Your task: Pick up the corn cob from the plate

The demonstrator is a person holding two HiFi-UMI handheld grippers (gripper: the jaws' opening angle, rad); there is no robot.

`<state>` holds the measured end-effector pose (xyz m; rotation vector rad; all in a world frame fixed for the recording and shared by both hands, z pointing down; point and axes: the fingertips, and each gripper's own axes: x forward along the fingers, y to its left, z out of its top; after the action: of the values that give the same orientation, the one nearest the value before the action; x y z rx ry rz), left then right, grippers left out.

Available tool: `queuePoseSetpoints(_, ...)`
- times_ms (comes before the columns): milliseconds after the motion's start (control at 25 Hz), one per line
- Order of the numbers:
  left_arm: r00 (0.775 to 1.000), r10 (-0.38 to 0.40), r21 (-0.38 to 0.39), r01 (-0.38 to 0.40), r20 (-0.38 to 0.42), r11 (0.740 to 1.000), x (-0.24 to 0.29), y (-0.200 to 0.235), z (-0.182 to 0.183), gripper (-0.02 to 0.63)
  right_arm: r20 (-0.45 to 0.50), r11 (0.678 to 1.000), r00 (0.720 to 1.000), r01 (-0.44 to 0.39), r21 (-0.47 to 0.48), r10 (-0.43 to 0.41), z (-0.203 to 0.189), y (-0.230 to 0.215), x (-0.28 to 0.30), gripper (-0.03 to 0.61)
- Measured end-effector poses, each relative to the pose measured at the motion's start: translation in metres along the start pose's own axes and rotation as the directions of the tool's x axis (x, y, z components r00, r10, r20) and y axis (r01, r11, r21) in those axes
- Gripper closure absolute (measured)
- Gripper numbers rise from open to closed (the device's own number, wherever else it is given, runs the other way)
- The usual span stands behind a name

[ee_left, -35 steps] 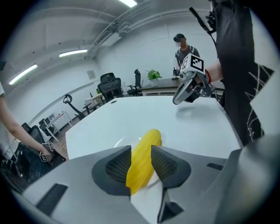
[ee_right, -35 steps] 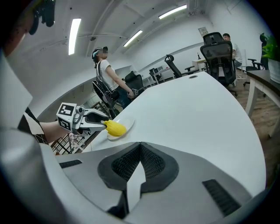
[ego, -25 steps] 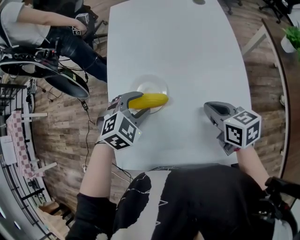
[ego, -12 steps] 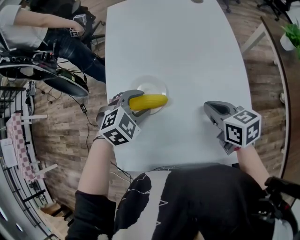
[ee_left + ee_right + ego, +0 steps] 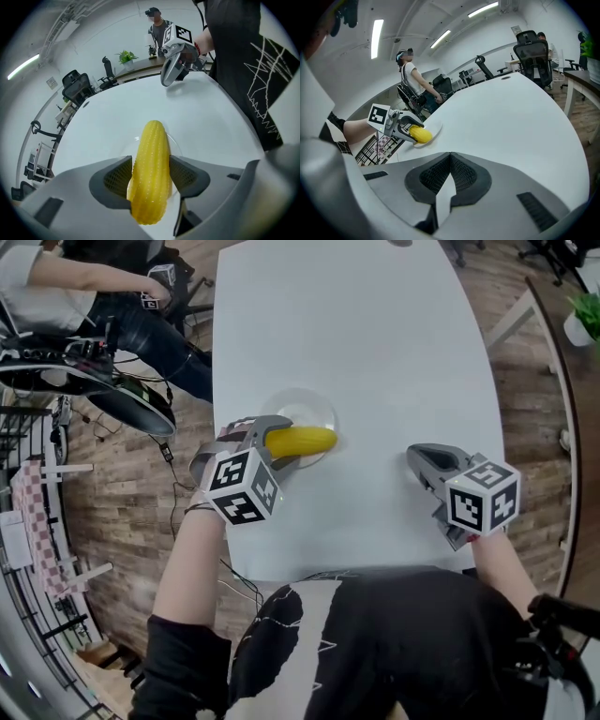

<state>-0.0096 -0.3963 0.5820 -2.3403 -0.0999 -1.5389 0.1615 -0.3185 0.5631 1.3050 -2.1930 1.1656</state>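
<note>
Currently corn is seen on plate, straddled by spread left claw; no firm pinch is seen. Risks judged: tapered cob squeezed out if gripped off-centre, plate dragged toward worktop edge. Right claw is pressed together, empty, well apart.

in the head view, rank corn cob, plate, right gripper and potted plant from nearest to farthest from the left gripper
From the left gripper:
1. corn cob, between its jaws.
2. plate, right under the cob, hardly farther.
3. right gripper, over the right side of the table.
4. potted plant, far upper right corner, off the table.
</note>
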Motion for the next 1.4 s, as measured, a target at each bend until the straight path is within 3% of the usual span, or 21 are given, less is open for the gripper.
queuePoseSetpoints(160, 0.999, -0.014, 0.031, 0.015, -0.029, 0.999, 0.006, -0.001, -0.003, 0.365, 0.0, 1.0, 1.0, 0.007, 0.006, -0.007, -0.001, -0.003, -0.001, 0.566)
queuePoseSetpoints(800, 0.998, -0.066, -0.01, 0.066, -0.017, 0.998, 0.009, -0.001, -0.005, 0.365, -0.007, 1.0, 1.0, 0.013, -0.002, -0.013, -0.003, -0.003, -0.003, 0.566)
queuePoseSetpoints(1120, 0.999, -0.024, -0.042, 0.023, -0.024, 0.999, 0.005, 0.0, -0.007, 0.362, 0.0, 1.0, 1.0, 0.004, -0.022, -0.004, 0.008, 0.003, 0.008, 0.566)
queuePoseSetpoints(1400, 0.998, 0.05, -0.152, -0.055, -0.035, 0.987, 0.003, 0.005, -0.011, 0.364, 0.004, 0.999, 1.0, -0.024, -0.033, 0.024, 0.018, 0.009, 0.018, 0.566)
